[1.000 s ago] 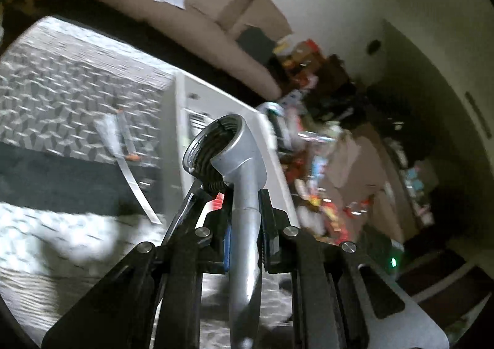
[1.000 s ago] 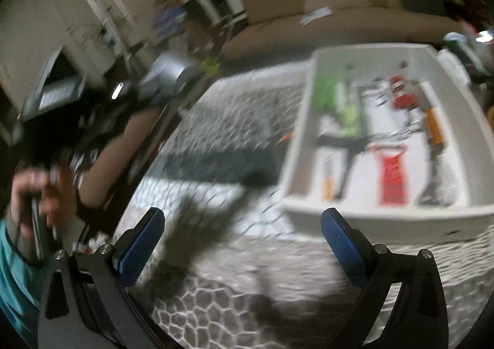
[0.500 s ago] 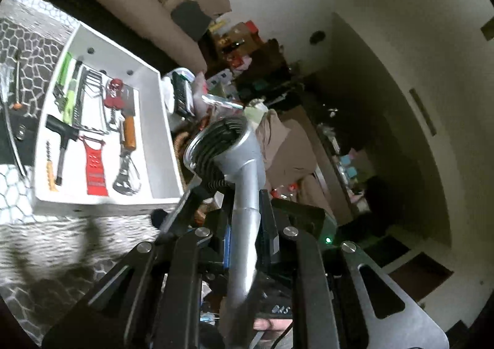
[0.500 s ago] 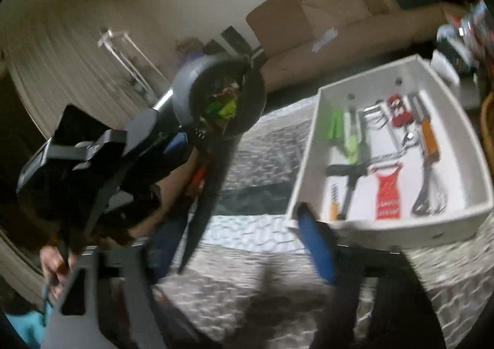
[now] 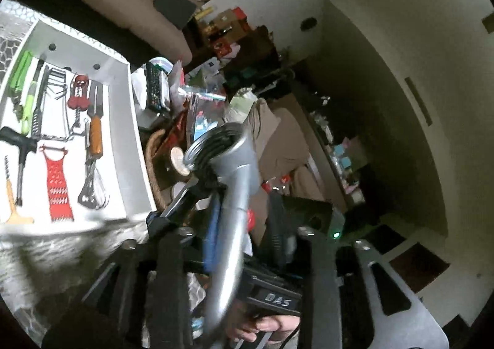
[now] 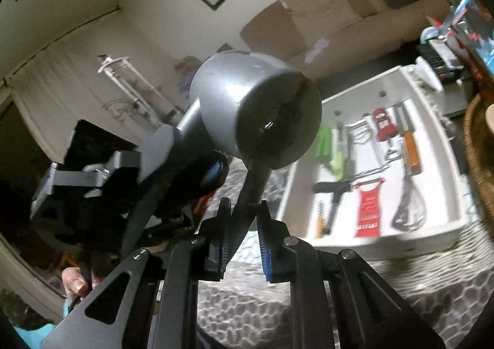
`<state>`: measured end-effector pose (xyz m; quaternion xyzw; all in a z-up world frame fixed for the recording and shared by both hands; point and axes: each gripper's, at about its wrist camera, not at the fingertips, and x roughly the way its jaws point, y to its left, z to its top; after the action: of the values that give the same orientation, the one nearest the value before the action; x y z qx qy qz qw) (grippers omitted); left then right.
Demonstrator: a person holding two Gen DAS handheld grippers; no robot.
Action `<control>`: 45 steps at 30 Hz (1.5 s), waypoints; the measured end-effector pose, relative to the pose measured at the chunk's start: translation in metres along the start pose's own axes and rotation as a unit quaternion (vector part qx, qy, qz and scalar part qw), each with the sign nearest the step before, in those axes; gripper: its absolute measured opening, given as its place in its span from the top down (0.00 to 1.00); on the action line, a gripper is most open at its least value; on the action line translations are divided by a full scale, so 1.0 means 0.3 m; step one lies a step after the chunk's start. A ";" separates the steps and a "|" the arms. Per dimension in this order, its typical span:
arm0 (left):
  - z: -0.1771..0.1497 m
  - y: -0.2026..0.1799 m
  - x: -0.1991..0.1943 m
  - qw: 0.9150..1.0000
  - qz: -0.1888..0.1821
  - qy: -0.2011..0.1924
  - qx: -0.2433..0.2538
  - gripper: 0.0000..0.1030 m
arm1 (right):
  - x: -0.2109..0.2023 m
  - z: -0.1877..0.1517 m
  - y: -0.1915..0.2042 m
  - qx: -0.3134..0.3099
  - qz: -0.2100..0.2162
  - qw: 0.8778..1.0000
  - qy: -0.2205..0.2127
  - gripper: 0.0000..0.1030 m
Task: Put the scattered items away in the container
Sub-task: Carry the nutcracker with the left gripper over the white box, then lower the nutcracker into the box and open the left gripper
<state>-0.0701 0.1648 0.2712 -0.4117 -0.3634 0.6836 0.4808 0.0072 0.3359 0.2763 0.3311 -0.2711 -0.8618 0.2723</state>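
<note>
My left gripper (image 5: 244, 219) is shut on the silver handle of a garlic press (image 5: 228, 194), held up in the air with its round cup on top. In the right wrist view the press's silver head (image 6: 256, 111) fills the middle, and its dark second lever (image 6: 247, 213) runs down between my right gripper's blue pads (image 6: 265, 253). My right gripper (image 6: 244, 244) is nearly closed around that lever. The white tray (image 6: 383, 244) lies to the right on the patterned cloth, holding several kitchen tools, and also shows in the left wrist view (image 5: 136, 133).
In the tray lie a red grater (image 6: 369, 210), a whisk (image 6: 407, 207), a black-handled tool (image 6: 333, 191) and green utensils (image 6: 333, 148). A wicker basket (image 5: 154, 170) and clutter sit right of the tray. A beige sofa (image 6: 339, 15) stands behind.
My left gripper lifted and swung right with the press. My right gripper, wide open a second ago, came up to the press and closed in around its dark lever.
</note>
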 end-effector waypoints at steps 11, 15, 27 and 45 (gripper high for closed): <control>0.159 0.310 0.212 0.996 0.083 0.036 -0.018 0.40 | 0.214 0.131 -0.323 0.013 -0.117 0.989 0.086 0.84; 0.181 0.487 0.263 0.992 0.105 0.049 -0.053 0.40 | 0.339 0.144 -0.430 0.014 -0.157 0.977 0.144 0.84; 0.198 0.701 0.271 0.986 0.132 0.066 -0.083 0.40 | 0.552 0.102 -0.559 -0.046 -0.245 0.938 0.239 0.94; 0.150 0.716 0.124 0.966 0.235 0.090 -0.059 0.36 | 0.546 0.085 -0.411 -0.132 -0.207 0.930 0.275 0.48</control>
<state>-0.1955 0.1370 0.0895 -0.5734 -0.2514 0.7147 0.3119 -0.1504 0.3237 0.1433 0.5650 0.0051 -0.8022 0.1929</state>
